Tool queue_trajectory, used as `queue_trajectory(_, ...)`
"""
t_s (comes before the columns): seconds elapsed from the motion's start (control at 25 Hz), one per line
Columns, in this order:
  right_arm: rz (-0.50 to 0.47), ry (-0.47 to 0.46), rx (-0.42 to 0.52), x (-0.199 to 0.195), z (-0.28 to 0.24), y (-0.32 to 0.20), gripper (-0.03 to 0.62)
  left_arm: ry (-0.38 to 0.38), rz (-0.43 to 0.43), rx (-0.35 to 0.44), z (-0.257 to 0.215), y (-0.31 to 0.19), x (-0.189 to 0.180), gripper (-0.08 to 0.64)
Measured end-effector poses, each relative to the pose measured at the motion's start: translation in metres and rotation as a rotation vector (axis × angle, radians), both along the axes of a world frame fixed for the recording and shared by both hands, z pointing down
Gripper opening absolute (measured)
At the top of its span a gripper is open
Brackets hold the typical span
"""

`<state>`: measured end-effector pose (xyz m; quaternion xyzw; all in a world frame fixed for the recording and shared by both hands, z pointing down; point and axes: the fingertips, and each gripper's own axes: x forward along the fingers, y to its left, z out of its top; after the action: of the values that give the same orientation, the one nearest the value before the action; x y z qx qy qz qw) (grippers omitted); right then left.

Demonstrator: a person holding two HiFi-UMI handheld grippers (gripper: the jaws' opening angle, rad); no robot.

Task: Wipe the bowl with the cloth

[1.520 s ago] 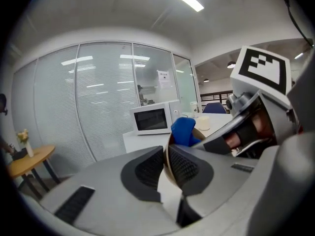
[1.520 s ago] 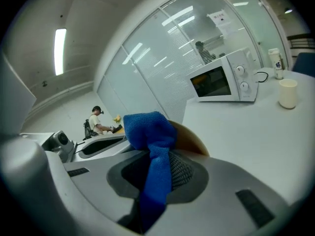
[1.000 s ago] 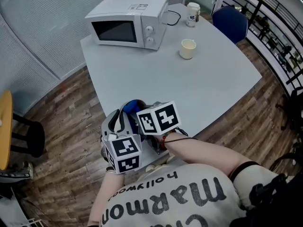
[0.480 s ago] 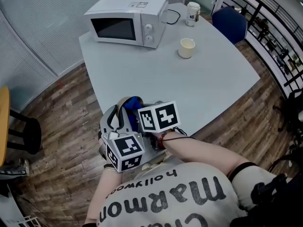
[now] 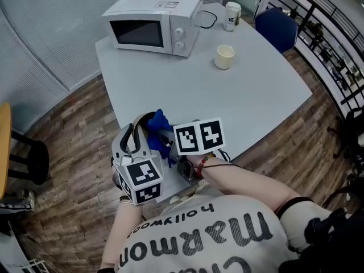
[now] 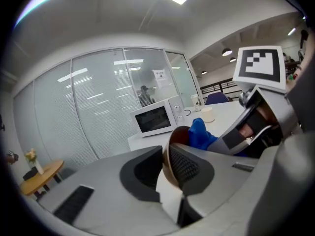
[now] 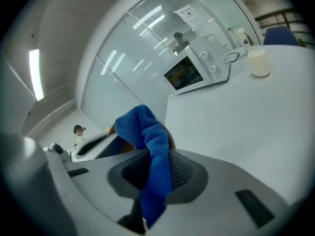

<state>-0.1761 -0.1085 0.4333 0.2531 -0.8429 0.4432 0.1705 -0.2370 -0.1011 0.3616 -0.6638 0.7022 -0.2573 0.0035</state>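
The smooth pale table (image 5: 256, 95) carries a boxy white microwave (image 5: 153, 24) and a cream cup (image 5: 225, 57). Over its near edge, the left gripper (image 6: 165, 168) fingers, having just eased slightly wider, clamp the rim of the round brown bowl (image 6: 178, 131). The right gripper (image 7: 157, 176) fingers pinch the nubby blue cloth (image 7: 147, 132), which is bunched into the bowl.

Your cloth (image 7: 147, 146) is bright blue; the bowl (image 6: 180, 132) shows brown; your marker cubes (image 5: 198, 136) carry black squares on white; the table (image 5: 239, 107) is pale grey; the microwave (image 5: 154, 23) white; the cup (image 5: 225, 57) cream; the chair (image 5: 277, 27) dark blue; the floor (image 5: 74, 147) brown wood-grain planks; your shirt (image 5: 199, 238) grey with dark lettering.
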Motion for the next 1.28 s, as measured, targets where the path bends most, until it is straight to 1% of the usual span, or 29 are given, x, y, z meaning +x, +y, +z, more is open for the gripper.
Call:
queue_trajectory(0.08,-0.048,-0.099,-0.034,-0.008,-0.014,0.008,0.074,0.055,0.011,0.01,-0.004,-0.001,0.002,0.052)
queue_trajectory(0.2,-0.12,-0.202,-0.059,-0.02,-0.032,0.02,0.074,0.131,0.024,0.026,-0.013,-0.003,0.006,0.052)
queue_trajectory(0.28,-0.146,-0.24,-0.064,-0.025,-0.041,0.024,0.074,0.151,0.034,0.036,-0.018,-0.002,0.01,0.052)
queue_trajectory(0.36,-0.159,-0.24,-0.042,-0.026,-0.045,0.025,0.074,0.161,0.045,0.046,-0.022,-0.001,0.013,0.052)
queue_trajectory(0.48,-0.173,-0.223,-0.026,-0.026,-0.045,0.022,0.074,0.191,0.068,0.059,-0.027,0.002,0.017,0.054)
queue_trajectory(0.56,-0.186,-0.205,-0.03,-0.028,-0.041,0.022,0.074,0.233,0.08,0.058,-0.028,0.002,0.019,0.06)
queue_trajectory(0.6,-0.195,-0.183,-0.016,-0.028,-0.038,0.022,0.074,0.254,0.085,0.053,-0.026,0.003,0.021,0.068)
queue_trajectory(0.72,-0.212,-0.082,0.101,-0.027,-0.03,0.018,0.074,0.279,0.08,0.031,-0.019,0.004,0.024,0.071)
queue_trajectory(0.8,-0.206,-0.033,0.158,-0.025,-0.027,0.013,0.074,0.266,0.075,0.02,-0.016,0.004,0.025,0.071)
queue_trajectory(0.96,-0.158,0.079,0.21,-0.014,-0.014,0.004,0.074,0.229,0.061,0.01,-0.011,0.003,0.025,0.069)
queue_trajectory(1.12,-0.132,0.126,0.203,-0.007,-0.004,0.001,0.074,0.212,0.059,0.003,-0.008,0.005,0.025,0.071)
queue_trajectory(1.28,-0.121,0.183,0.251,0.0,-0.004,-0.007,0.074,0.205,0.042,-0.001,-0.006,0.004,0.02,0.072)
